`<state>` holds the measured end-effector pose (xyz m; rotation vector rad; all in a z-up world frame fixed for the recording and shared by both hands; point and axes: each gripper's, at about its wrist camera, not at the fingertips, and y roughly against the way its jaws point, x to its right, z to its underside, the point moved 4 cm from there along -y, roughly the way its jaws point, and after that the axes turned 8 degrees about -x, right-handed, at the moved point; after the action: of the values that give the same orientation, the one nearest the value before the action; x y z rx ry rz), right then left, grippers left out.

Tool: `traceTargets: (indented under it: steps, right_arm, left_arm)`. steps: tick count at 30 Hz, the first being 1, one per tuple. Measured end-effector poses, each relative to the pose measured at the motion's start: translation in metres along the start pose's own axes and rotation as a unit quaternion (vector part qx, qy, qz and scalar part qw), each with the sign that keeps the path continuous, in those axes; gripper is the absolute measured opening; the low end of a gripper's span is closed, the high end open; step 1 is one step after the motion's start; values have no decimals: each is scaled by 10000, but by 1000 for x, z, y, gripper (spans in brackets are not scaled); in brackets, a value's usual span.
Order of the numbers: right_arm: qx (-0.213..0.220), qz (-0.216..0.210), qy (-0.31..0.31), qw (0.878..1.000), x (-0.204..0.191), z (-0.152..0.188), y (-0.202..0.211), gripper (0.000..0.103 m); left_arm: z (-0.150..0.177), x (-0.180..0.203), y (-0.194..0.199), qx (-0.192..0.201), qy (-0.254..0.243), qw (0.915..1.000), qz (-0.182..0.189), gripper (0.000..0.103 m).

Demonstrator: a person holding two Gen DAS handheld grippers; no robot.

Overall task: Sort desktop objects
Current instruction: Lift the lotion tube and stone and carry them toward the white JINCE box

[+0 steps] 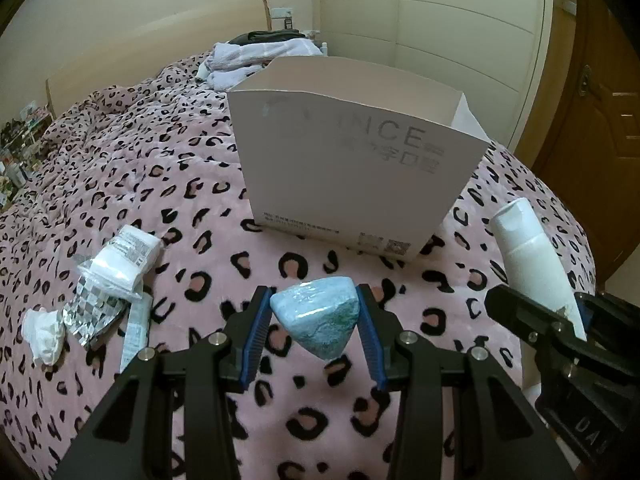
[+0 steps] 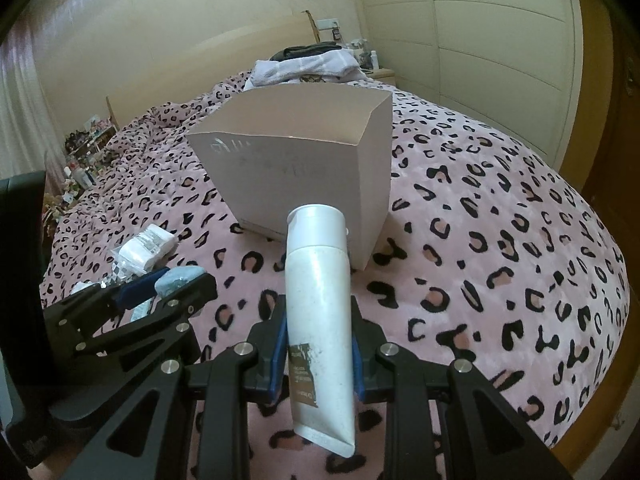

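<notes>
While both hands hang over the bed (image 1: pixel 168 184), we hold two things. Our left tongs (image 1: pixel 316 316) are clamped on a pale blue packet (image 1: pixel 318 318), wedge-shaped and wrapped in shiny film, its sides pressed by the two blue pads (image 1: pixel 256 332). Our right tongs (image 2: pixel 320 344) grip a white tube (image 2: pixel 318 300), pinched near its crimped end, cap pointing toward 12 o'clock in the right wrist view.

We count one container: a white cardboard box (image 1: pixel 352 168), open at the top, standing on the pink leopard-print blanket (image 2: pixel 500 240) at 12 o'clock from both tongs. From the left wrist view we see only its bare inner walls near the rim; what lies at the bottom is hidden from us. The tube's cap sits in front of the near wall of the box in the right wrist view, lower than the rim.

At 9 o'clock from the left tongs a small heap lies on the blanket. We count one white wrapped pack (image 1: pixel 128 256) with print on it, one silver foil sachet (image 1: pixel 94 312), one crumpled white tissue (image 1: pixel 44 332) and one narrow printed sachet (image 1: pixel 136 328). They touch or overlap one another.

At the far end of the bed, toward 12 o'clock, lies one pile of folded towels (image 2: pixel 308 66) with something dark on top.
</notes>
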<state>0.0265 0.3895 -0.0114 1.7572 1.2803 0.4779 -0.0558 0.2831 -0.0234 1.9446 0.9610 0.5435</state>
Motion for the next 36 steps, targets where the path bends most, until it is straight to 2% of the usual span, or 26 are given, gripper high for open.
traceTargets:
  steps: [13, 19, 29, 36]
  right_arm:
    - [-104, -43, 42, 9999, -5, -5, -24, 26]
    - [6, -142, 94, 9999, -10, -10, -16, 26]
    - [526, -138, 327, 9980, -18, -43, 20, 26]
    - [763, -138, 399, 9962, -16, -77, 31, 26]
  left_arm:
    - [-7, -10, -22, -40, -41, 10000, 7, 43]
    - [-17, -12, -14, 88, -72, 9999, 8, 43]
    - [-60, -11, 16, 422, -143, 9988, 222, 43]
    - [-109, -9, 34, 522, -209, 9969, 550, 43]
